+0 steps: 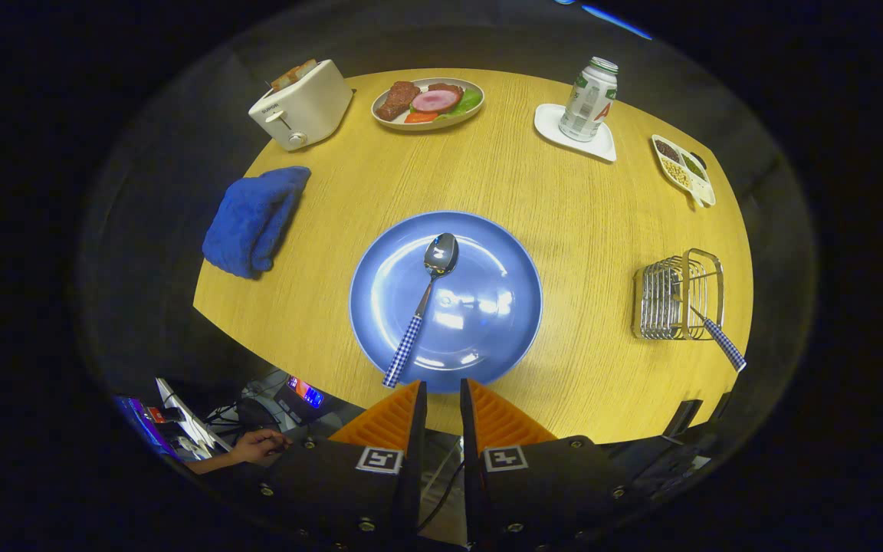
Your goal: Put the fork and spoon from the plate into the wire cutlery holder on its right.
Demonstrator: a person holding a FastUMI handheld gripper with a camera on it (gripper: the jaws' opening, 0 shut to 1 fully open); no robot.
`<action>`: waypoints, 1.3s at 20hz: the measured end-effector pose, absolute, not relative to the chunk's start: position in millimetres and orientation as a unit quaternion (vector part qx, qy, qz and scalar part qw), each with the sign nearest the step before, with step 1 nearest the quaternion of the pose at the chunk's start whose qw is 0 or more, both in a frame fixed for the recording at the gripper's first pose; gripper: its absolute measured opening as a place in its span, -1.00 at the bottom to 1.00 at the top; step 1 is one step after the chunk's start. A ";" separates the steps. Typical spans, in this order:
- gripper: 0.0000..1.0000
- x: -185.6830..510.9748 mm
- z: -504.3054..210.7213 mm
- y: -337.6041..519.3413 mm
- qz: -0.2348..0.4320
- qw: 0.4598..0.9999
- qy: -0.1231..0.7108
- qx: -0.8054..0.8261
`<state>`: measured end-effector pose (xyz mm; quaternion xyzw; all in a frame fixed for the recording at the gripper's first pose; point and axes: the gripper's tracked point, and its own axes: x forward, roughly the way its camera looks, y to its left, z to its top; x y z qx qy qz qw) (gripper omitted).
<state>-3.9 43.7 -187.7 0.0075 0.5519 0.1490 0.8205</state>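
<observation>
Spoon (426, 303) on blue plate (487, 337) just ahead of empty, nearly closed tongs (443, 392).

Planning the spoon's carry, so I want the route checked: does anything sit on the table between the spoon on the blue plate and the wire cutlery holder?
Nothing visible does. The spoon lies on the blue plate, just ahead of the gripper, whose fingers are nearly closed on nothing. Only bare table separates the plate from the wire cutlery holder, which already holds a checked-handled utensil.

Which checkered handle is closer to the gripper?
The spoon lying on the blue plate, just ahead of the nearly closed, empty gripper. The other checkered handle sticks from the wire holder.
</observation>
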 end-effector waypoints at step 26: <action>-0.44 15.5 -270.0 110.1 0.139 0.759 0.634 0.049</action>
